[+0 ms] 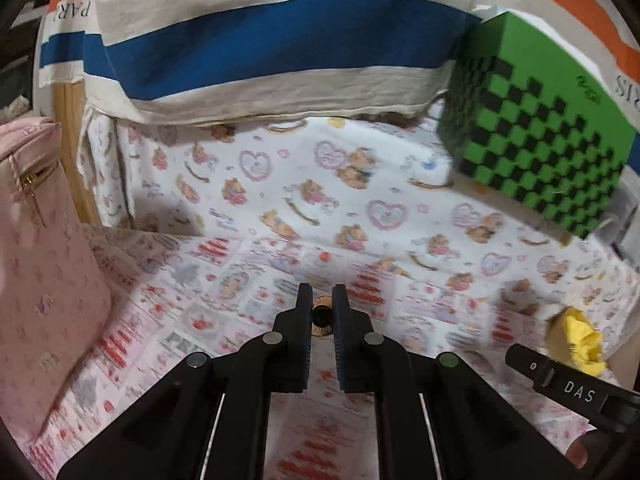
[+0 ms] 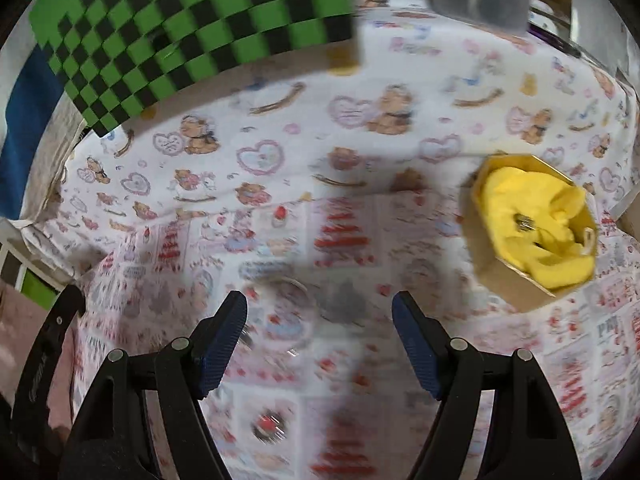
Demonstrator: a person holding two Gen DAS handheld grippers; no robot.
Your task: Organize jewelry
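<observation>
A small gold ring [image 1: 322,316] with a dark middle sits between the two black fingers of the left gripper [image 1: 321,312], held above the surface. The fingers are almost together and pinch the ring from both sides.

The right gripper [image 2: 319,312] has its fingers spread wide, and nothing is between them. Under it is only the printed cloth [image 2: 280,200], with teddy bears and hearts on the far part and red pictures on the near part.

To the right of that gripper sits a brown cardboard box [image 2: 516,284] with many sides. Soft yellow stuffing [image 2: 532,216] fills it, and a tiny metal thing [image 2: 524,222] lies on top, too small to tell what it is.

At the far left stands a green and black checkered box [image 2: 180,28]. In the left view a pink bag [image 1: 44,260] with a gold zipper lies at the left edge.
</observation>
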